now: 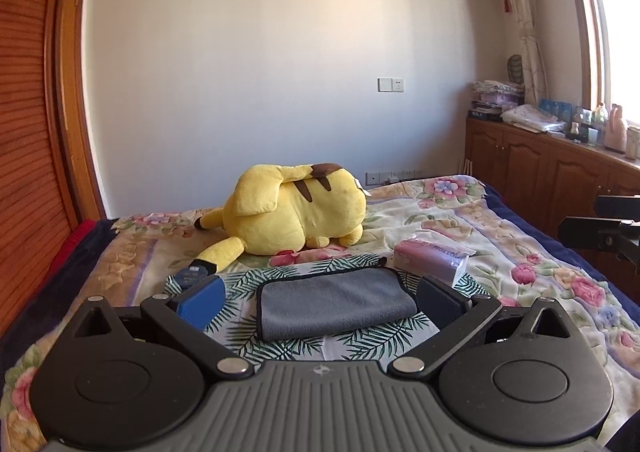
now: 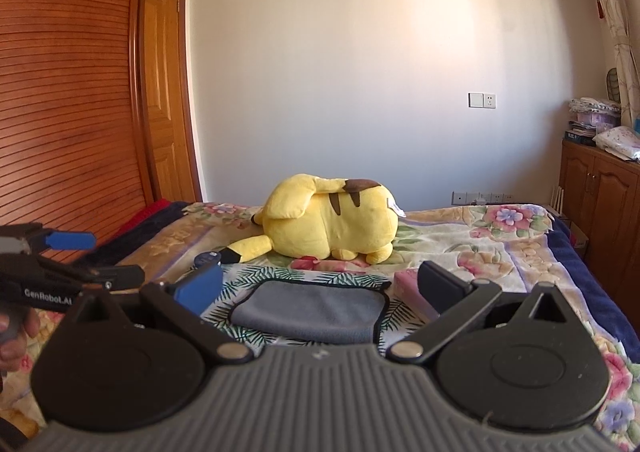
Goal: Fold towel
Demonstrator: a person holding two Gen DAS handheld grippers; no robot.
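Left hand-held gripper [image 1: 320, 298] and right hand-held gripper [image 2: 318, 288]: jaws apart, empty, hovering near the grey towel [image 1: 334, 302], which lies folded on the leaf-print cloth [image 1: 280, 348] on the bed. Judgement: fold looks complete, or one more halving; next needs an edge pinch.

Black left claw [image 1: 320, 302] with ribbed grey body, blue pad [image 1: 202, 302], silver screws.

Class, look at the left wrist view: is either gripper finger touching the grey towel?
No. The grey towel lies flat and folded between the open left gripper, clear of both fingers.
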